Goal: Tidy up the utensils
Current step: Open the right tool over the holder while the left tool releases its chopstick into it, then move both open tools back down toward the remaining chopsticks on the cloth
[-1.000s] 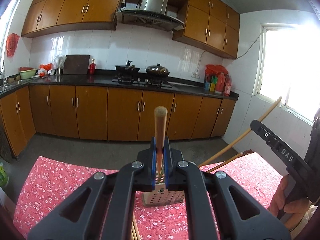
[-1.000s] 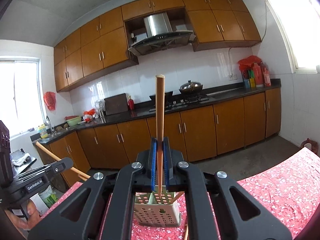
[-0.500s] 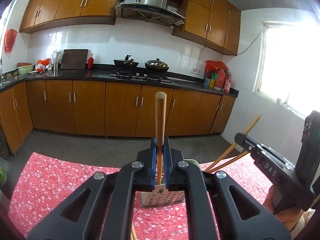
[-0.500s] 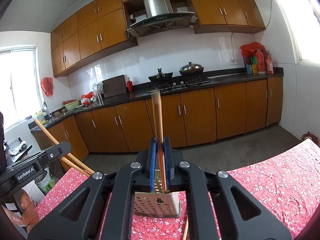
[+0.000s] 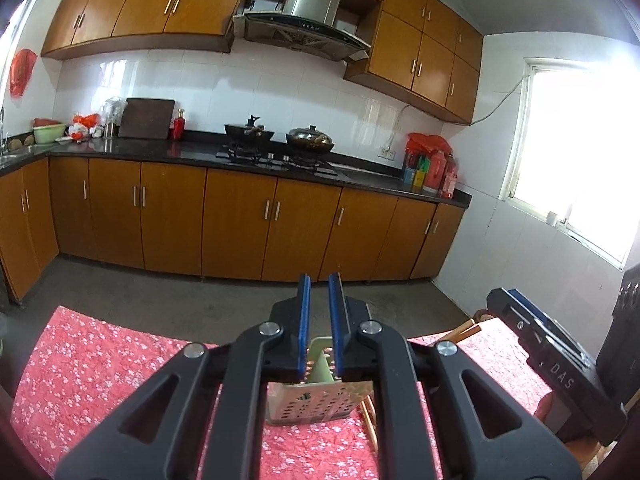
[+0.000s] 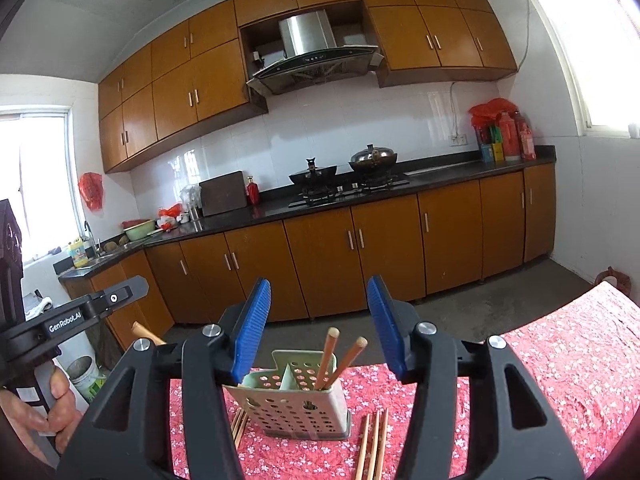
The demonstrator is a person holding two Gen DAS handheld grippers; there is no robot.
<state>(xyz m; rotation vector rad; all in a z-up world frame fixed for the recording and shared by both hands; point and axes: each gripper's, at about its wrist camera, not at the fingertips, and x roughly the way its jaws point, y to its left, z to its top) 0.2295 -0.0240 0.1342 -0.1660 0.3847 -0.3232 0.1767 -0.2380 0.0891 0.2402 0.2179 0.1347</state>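
**Both chopsticks dropped in the holder, jaws free**

On your left, your left hand (image 6: 44, 416) holds the left gripper (image 5: 319, 332) level above the red flowered worktop (image 5: 92, 364). Its blue jaws stand a narrow slit apart with nothing between them, as good as closed. Just past them sits the pale perforated utensil holder (image 6: 296, 404), upright on the cloth.

In the right wrist view, two wooden chopsticks (image 6: 326, 360) lean in the holder's right compartment, tips up; the left compartment looks empty from here. Loose chopsticks lie flat on the cloth on both sides of the holder: a few at its left foot (image 6: 239, 424) and three more side by side at its right (image 6: 374, 440).

Your right gripper (image 6: 319, 320) hovers above the holder, its jaws opening wide, nothing gripped between the pads.
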